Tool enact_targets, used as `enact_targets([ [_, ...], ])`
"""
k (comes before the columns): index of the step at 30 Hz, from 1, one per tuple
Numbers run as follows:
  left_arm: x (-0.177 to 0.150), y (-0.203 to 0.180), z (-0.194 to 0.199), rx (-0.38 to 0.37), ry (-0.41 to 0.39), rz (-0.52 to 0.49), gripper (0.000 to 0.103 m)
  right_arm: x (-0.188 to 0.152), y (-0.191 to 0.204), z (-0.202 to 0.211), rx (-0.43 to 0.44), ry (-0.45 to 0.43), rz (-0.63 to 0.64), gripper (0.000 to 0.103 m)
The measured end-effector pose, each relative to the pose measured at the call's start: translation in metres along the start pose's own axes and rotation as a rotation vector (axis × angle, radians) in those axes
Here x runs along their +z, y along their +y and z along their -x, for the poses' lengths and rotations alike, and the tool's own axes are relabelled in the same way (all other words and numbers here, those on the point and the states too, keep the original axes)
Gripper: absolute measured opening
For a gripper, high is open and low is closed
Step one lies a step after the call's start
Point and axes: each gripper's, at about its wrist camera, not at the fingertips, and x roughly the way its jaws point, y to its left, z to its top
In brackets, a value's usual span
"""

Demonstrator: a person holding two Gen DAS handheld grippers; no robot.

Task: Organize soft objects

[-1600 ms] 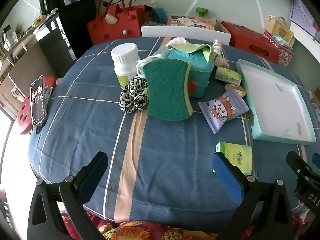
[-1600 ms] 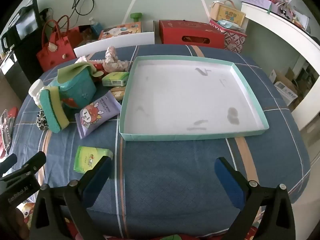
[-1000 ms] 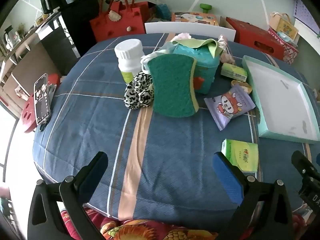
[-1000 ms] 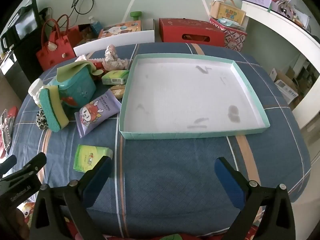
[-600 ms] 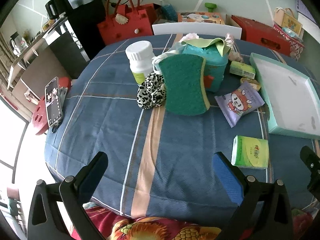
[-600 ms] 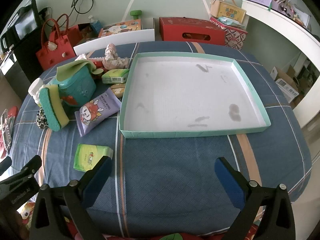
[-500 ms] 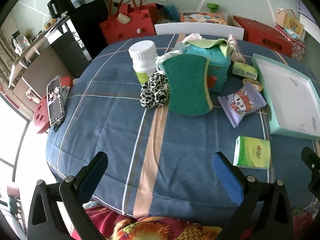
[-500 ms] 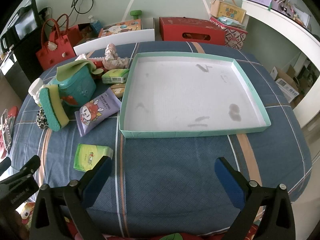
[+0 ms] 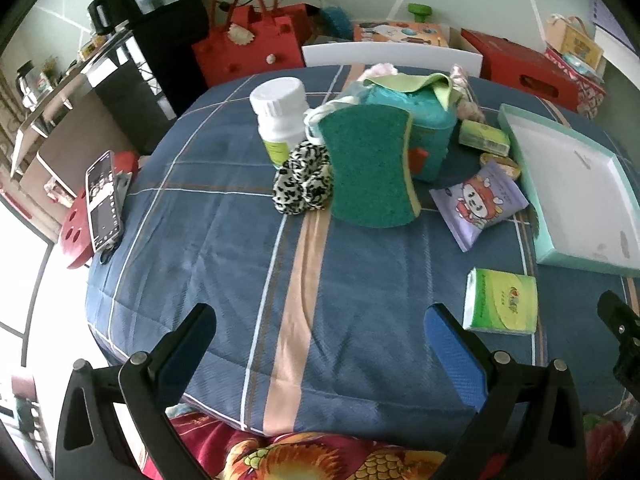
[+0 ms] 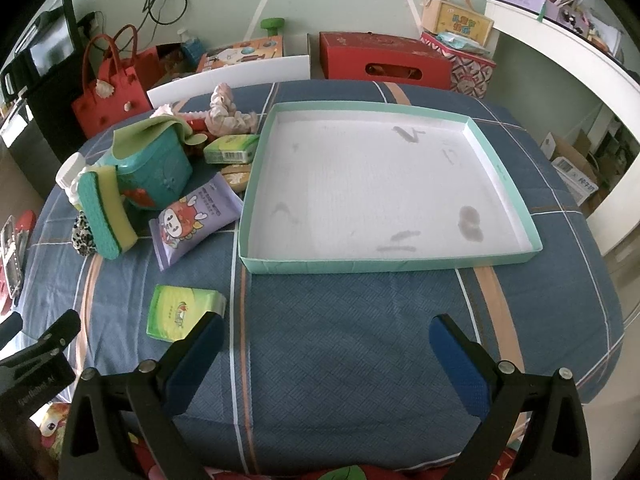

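A green and yellow sponge (image 9: 370, 166) stands on edge against a teal container (image 9: 416, 120) with a green cloth (image 9: 416, 80) draped over it. A leopard-print scrunchie (image 9: 302, 184) lies beside it. A pink scrunchie (image 10: 224, 114) lies at the back. A purple wipes pack (image 10: 196, 216) and a green tissue pack (image 10: 180, 312) lie left of the empty teal tray (image 10: 380, 264). My left gripper (image 9: 320, 340) is open and empty over the table's near edge. My right gripper (image 10: 326, 348) is open and empty in front of the tray.
A white pill bottle (image 9: 280, 118), a small green box (image 9: 484, 138) and a round snack (image 9: 500, 160) are among the objects. A phone (image 9: 103, 200) lies on a red stool left of the table. Red bags and boxes stand behind the table.
My left gripper has drawn back and swung left, so the objects have shifted right in its view. My right gripper has hardly moved.
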Motion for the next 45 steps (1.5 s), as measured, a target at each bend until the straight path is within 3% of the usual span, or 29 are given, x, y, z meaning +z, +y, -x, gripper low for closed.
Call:
enact_targets([
  [45, 0.0016, 0.0045, -0.0072, -0.060, 0.038, 0.018, 0.103, -0.0014, 0.0090, -0.0082, -0.018, 0.047, 0.039, 0.103],
])
